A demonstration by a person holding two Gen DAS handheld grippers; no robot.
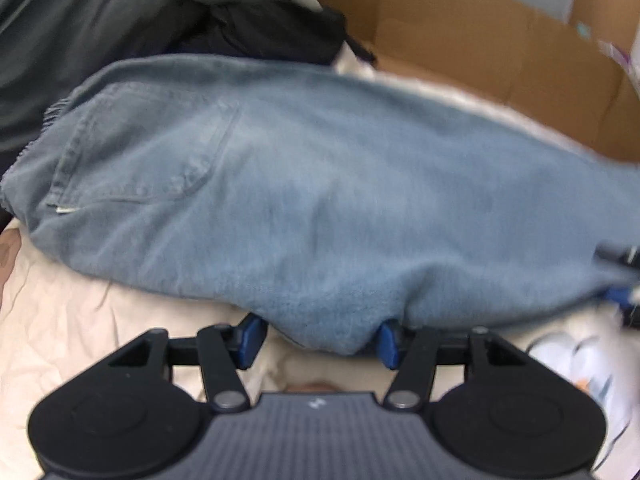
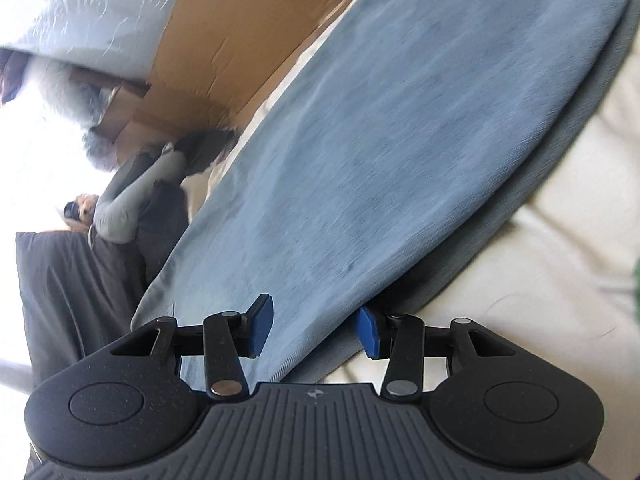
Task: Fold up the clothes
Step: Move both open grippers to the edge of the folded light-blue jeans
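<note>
Lying spread across a cream sheet [image 1: 72, 320]: light blue jeans [image 1: 304, 184], back pocket [image 1: 148, 148] showing only in the left view. Standing behind: cardboard boxes [image 1: 500, 44]. Piling at the far left: dark clothes [image 1: 80, 32]. Reaching the near denim edge, left tongs [image 1: 320, 338] spread apart, cloth sagging between. Spreading likewise, right tongs [image 2: 316, 330], denim between blue pads [image 2: 260, 326]. Showing no readable writing.

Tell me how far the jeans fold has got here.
Done: the jeans lie doubled on the cream sheet, back pocket up, one layer over another in the right wrist view. In hand: both the left gripper and the right gripper are open with a denim edge between the fingers. Left: folding them shorter; the dark clothes behind look unfolded.
</note>
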